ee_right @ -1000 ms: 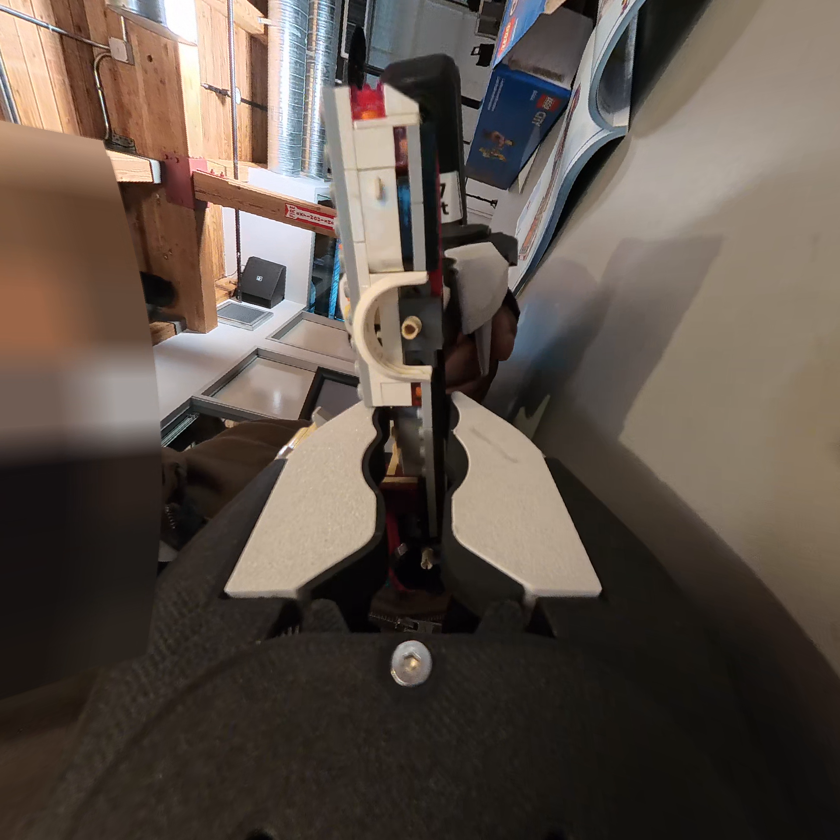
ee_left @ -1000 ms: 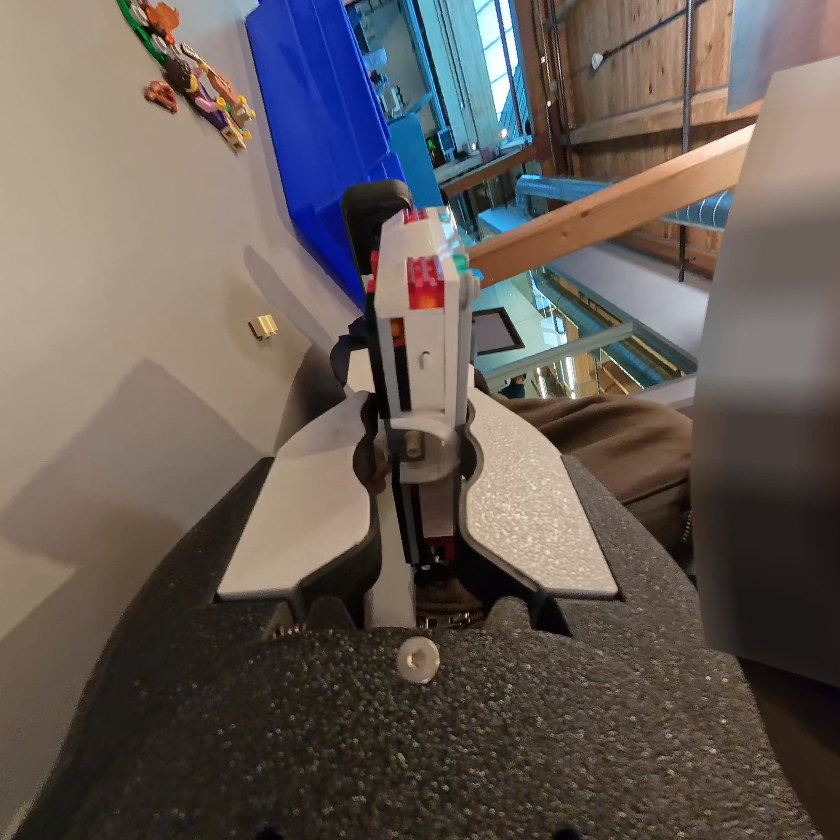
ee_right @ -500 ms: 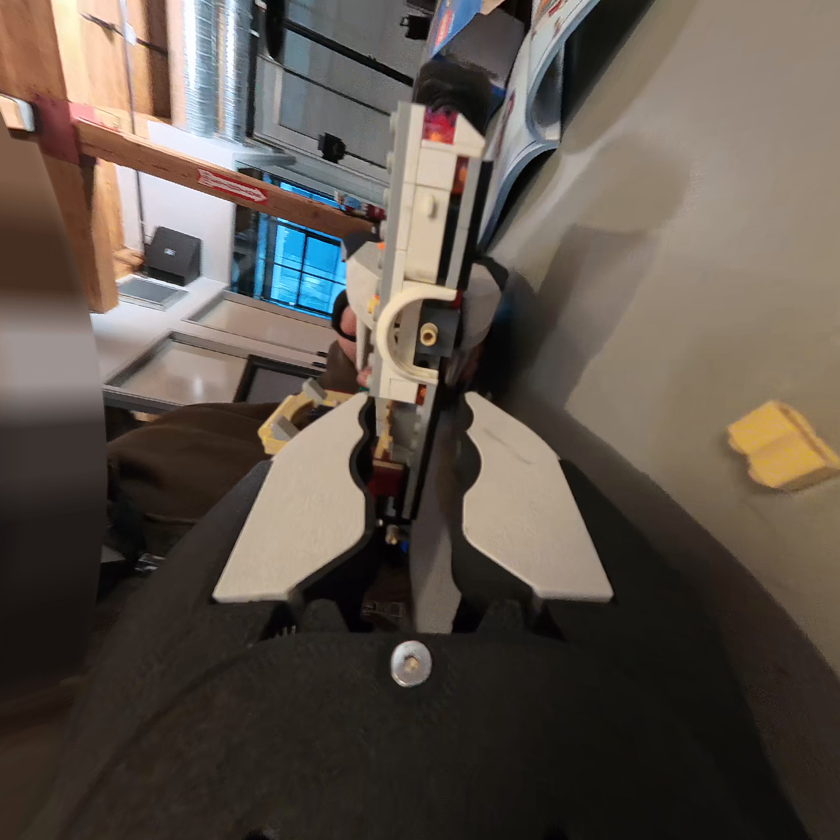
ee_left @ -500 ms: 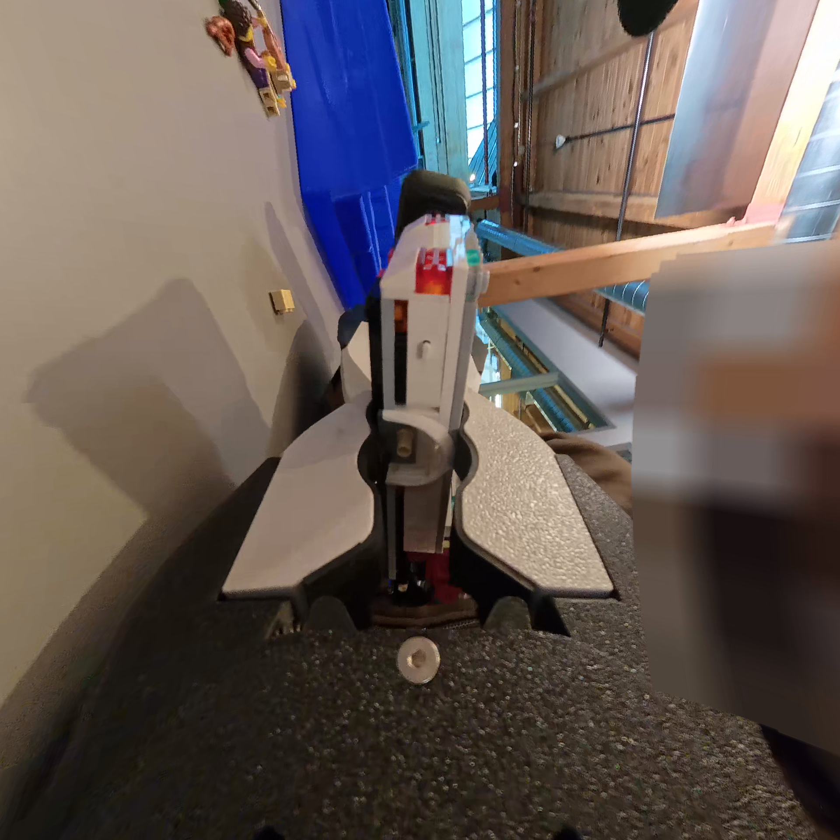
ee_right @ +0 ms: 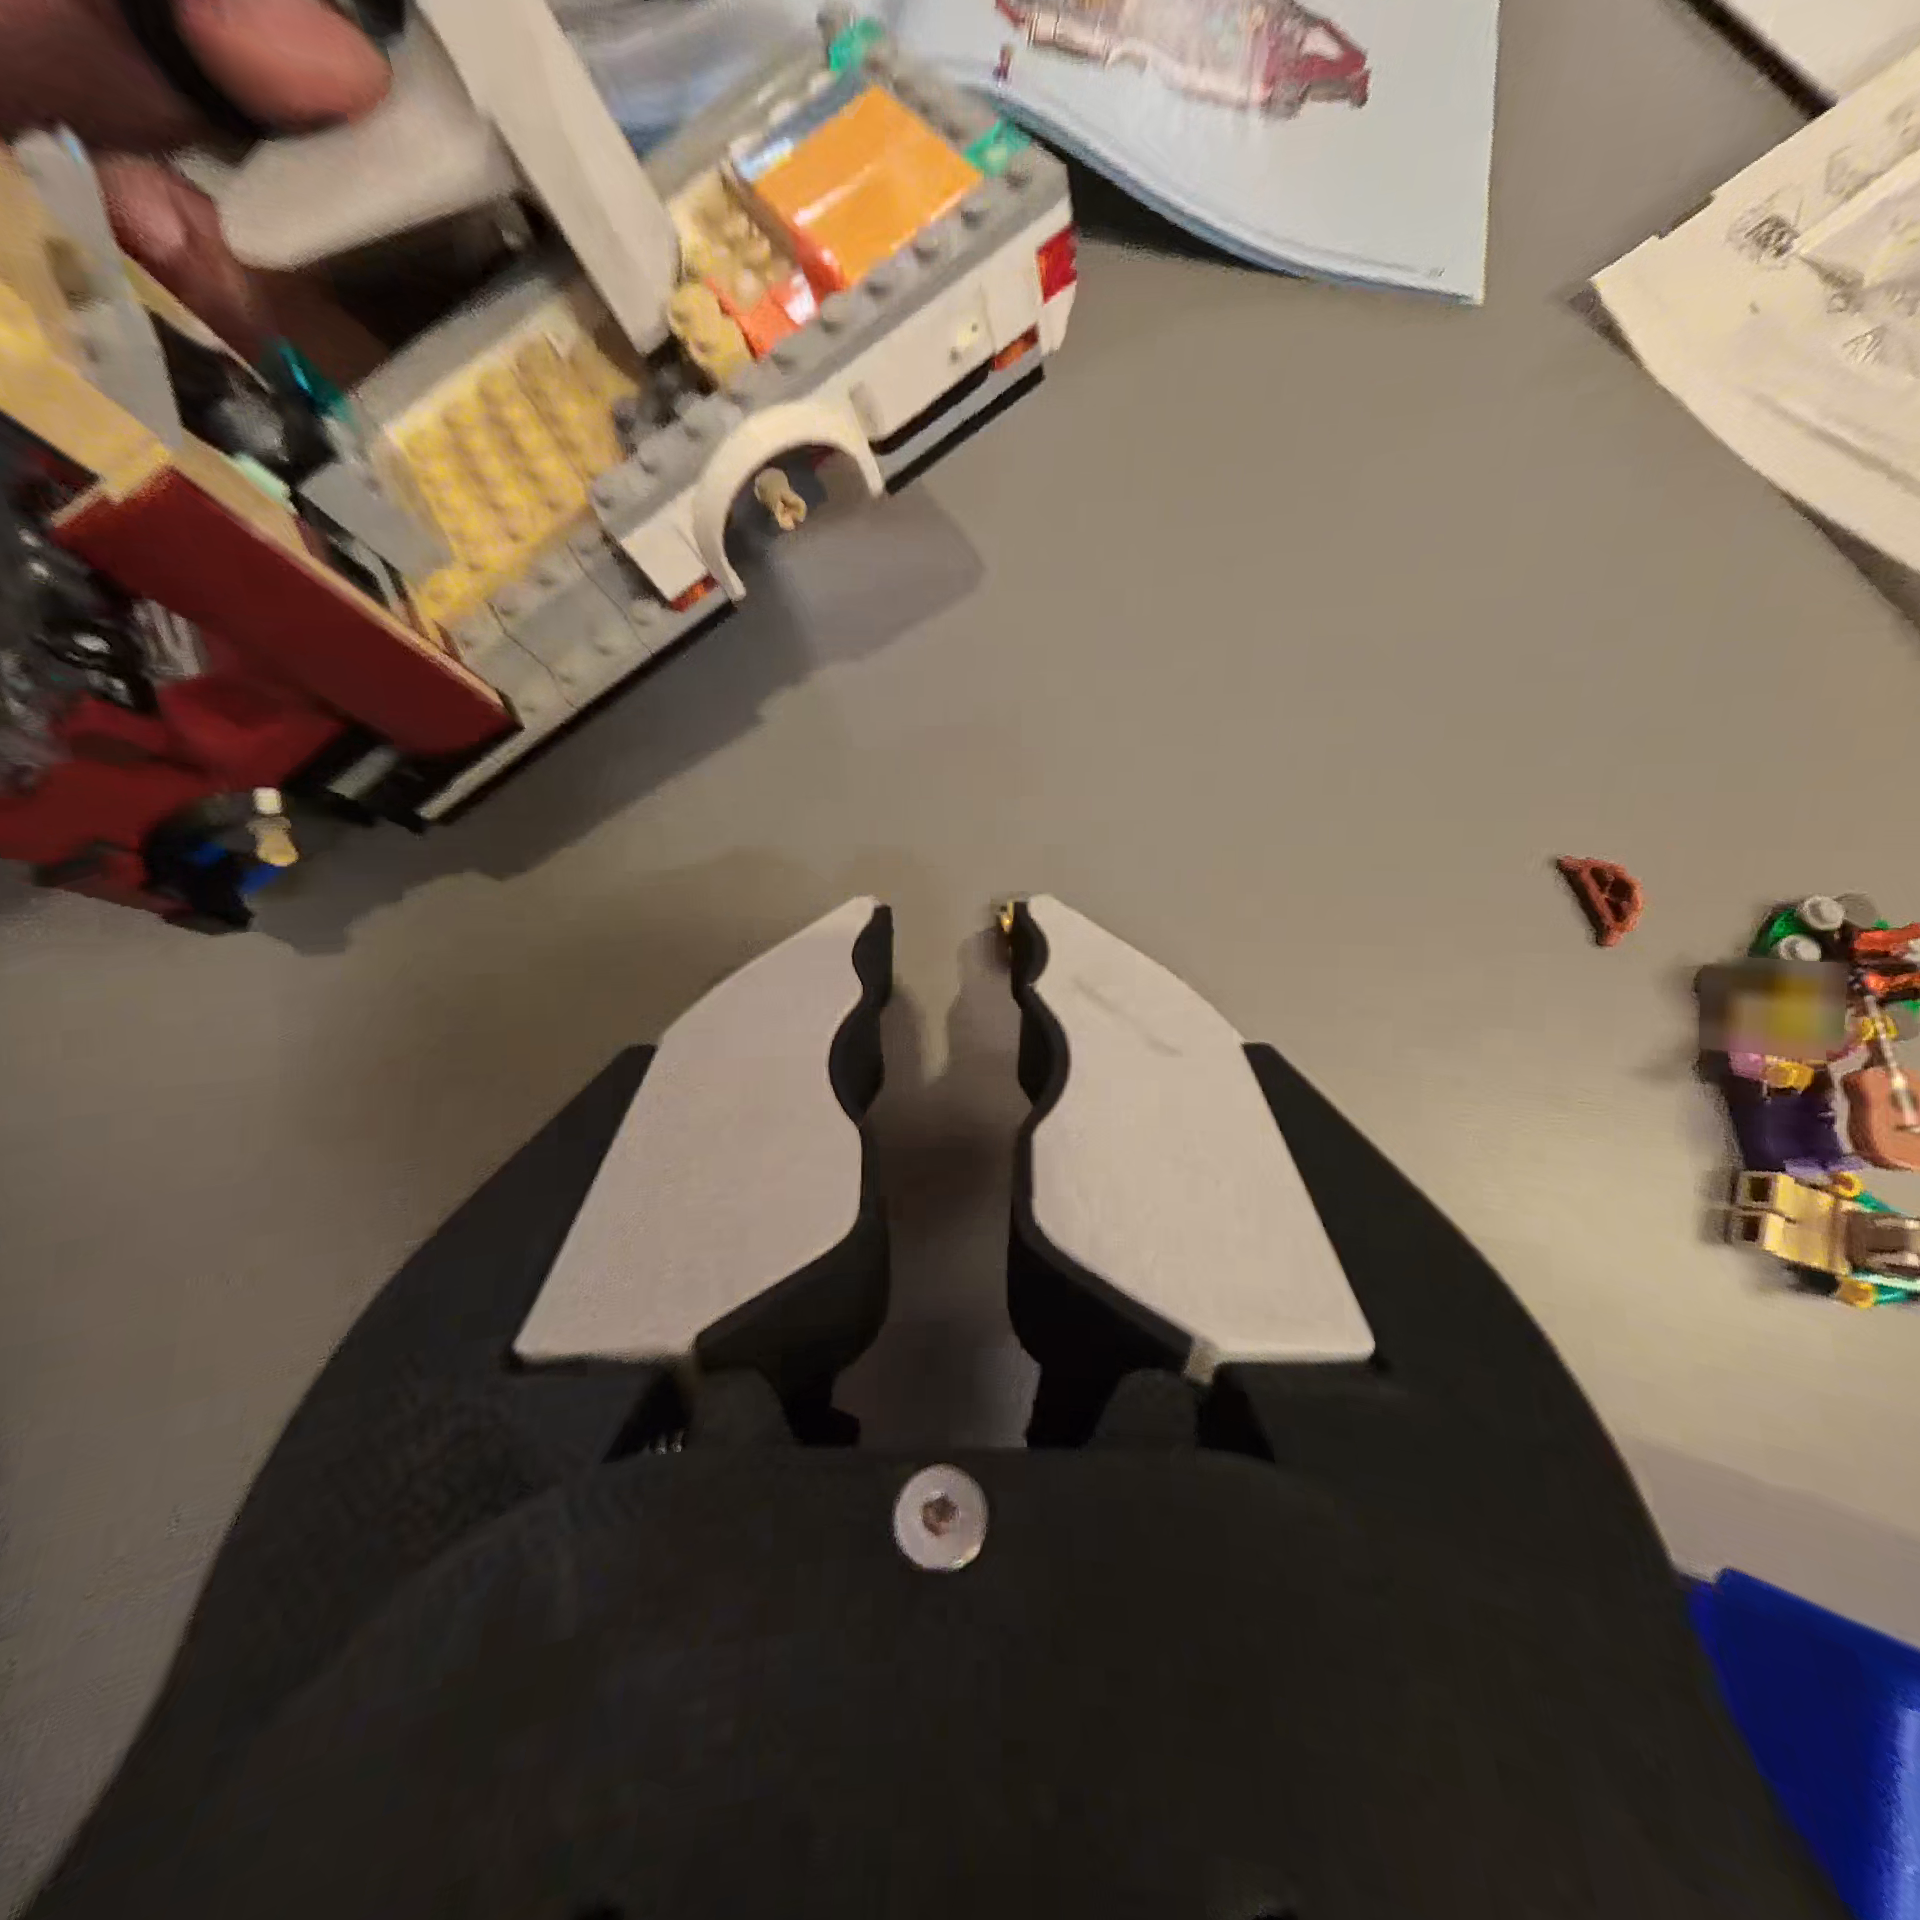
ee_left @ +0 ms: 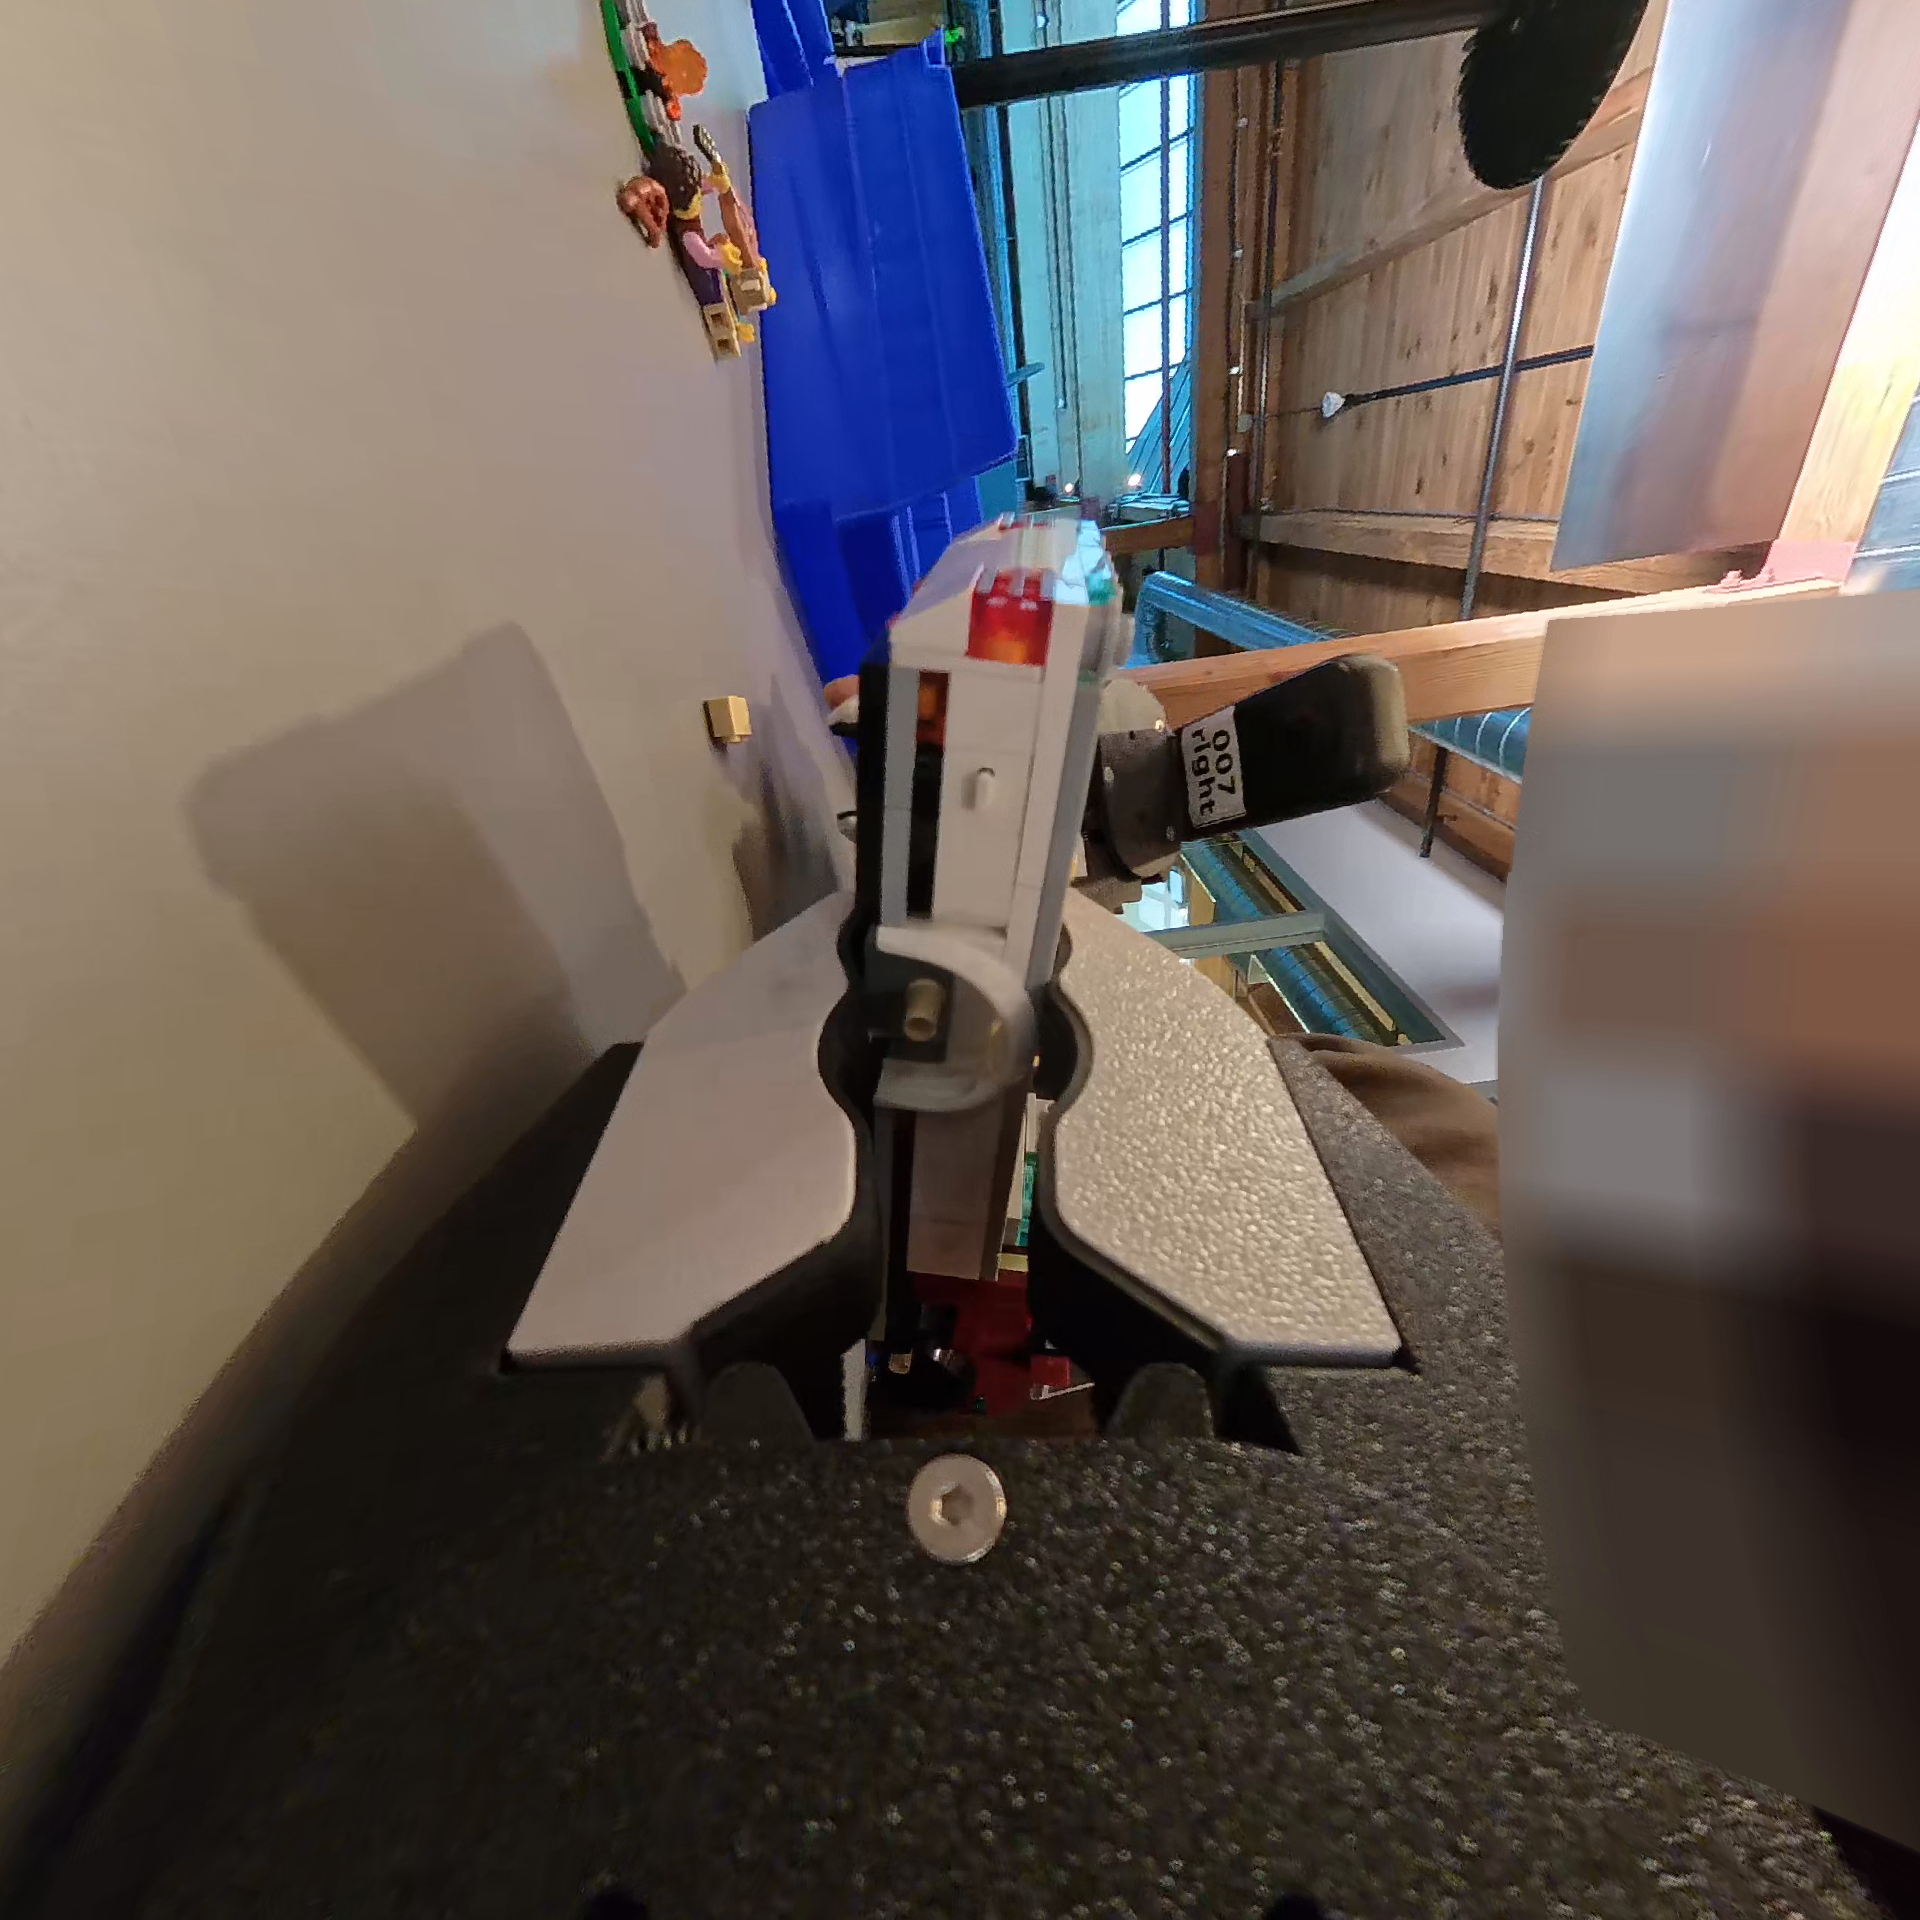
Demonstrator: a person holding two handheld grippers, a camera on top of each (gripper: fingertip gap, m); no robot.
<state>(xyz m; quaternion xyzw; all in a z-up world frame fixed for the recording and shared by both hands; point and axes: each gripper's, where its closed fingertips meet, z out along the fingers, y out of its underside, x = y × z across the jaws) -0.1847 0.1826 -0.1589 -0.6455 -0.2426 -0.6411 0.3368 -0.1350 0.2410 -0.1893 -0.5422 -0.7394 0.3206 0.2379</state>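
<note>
Since the earlier frames, the right gripper (ee_right: 951,914) had let go of the white, grey and dark-red toy-brick vehicle (ee_left: 977,831) and swung away over the grey desk (ee_right: 1299,644); its jaws stood apart on nothing, with a tiny yellow speck at the right fingertip whose nature could not be told. The left gripper (ee_left: 956,997) was clamped on the vehicle at its white wheel arch (ee_left: 951,961), both pads pressing on its sides, and carried the vehicle just above the desk.

Handling notes: the vehicle appeared light and rigid, yet liable to shed bricks under twist or squeeze. The solid body at the arch looked the soundest hold; the open hinged panels did not.

A toy-brick figure (ee_right: 1808,1122) and a small brown curved piece (ee_right: 1605,899) lay well apart, at the right. Open instruction booklets (ee_right: 1226,135) lay beyond.
</note>
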